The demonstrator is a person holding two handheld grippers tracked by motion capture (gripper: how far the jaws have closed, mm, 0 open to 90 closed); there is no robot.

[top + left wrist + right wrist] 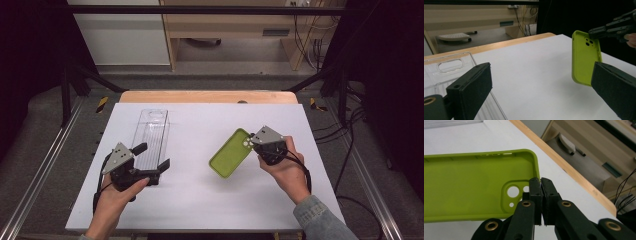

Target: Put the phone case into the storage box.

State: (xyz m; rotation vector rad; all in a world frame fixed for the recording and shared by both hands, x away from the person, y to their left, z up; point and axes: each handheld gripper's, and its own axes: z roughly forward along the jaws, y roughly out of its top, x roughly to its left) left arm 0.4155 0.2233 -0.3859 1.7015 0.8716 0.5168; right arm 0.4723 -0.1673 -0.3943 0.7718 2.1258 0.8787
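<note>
Table: white top, wooden strip along the far edge. Everything of interest sits on it or just above it.

Clear plastic box: long, transparent, lying flat on the left half of the table with a hang-slot at its far end. Looks empty, as far as the clear walls allow a reading.

Green phone case: lime silicone, camera cutouts at the end that is gripped. It is off the table, tilted, its free end pointing down toward the table's middle, well apart from the box.

Step in hand (judgement): the case has been picked up and is being carried; the likely goal is the box, so this is the transfer stage, not yet the insertion.

Right gripper: jaws pinched nearly together on the case's rim beside the camera holes; the right gripper view shows the pads squeezing that thin wall. Right hand reaches in from the lower right, wrist angled so the gripper points left and forward.

Left gripper: jaws spread wide, nothing between them, poised over the near end of the box. Left hand is below it, gripper pointing forward and right.

Next move calls for (judgement): the left gripper to steady the box while the right swings the case across and lines its long side up with the box.
</note>
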